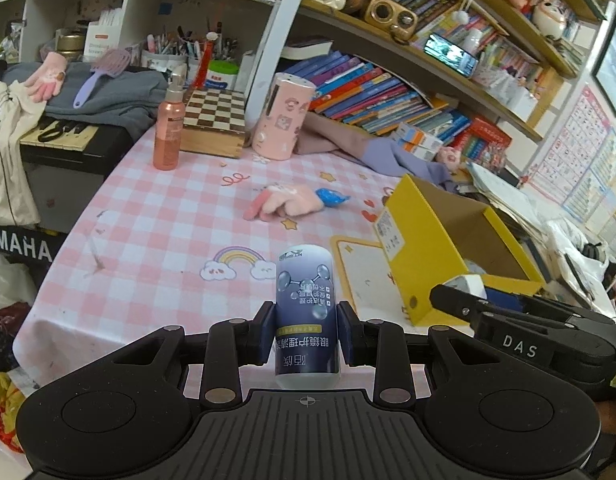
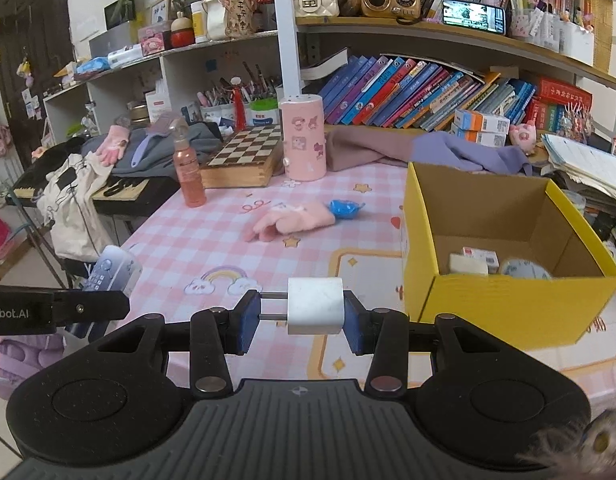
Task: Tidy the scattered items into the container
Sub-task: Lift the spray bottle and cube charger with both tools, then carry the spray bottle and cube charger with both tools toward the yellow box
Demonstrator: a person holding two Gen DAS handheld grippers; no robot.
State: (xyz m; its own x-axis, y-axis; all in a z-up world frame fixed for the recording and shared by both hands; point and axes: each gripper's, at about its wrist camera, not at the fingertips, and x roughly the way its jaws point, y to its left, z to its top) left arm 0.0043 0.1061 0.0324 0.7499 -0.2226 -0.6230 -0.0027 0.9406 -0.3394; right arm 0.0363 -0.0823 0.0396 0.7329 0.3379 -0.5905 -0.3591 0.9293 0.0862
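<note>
left gripper (image 1: pixel 306 334) clamps blue bottle (image 1: pixel 306 312) | right gripper (image 2: pixel 302 314) grips white charger (image 2: pixel 315 311) | risk: charger, pinched partly by its prongs, could twist free short of yellow box (image 2: pixel 507 300)

Glossy printed bottle (image 1: pixel 306 312), smooth white plastic charger (image 2: pixel 315 311), matt yellow cardboard box (image 2: pixel 507 300), fuzzy pink glove (image 2: pixel 292 220).

Blue-labelled bottle (image 1: pixel 306 316) held upright, white plug (image 2: pixel 315 306) held sideways, open yellow box (image 2: pixel 507 304) partly filled
</note>
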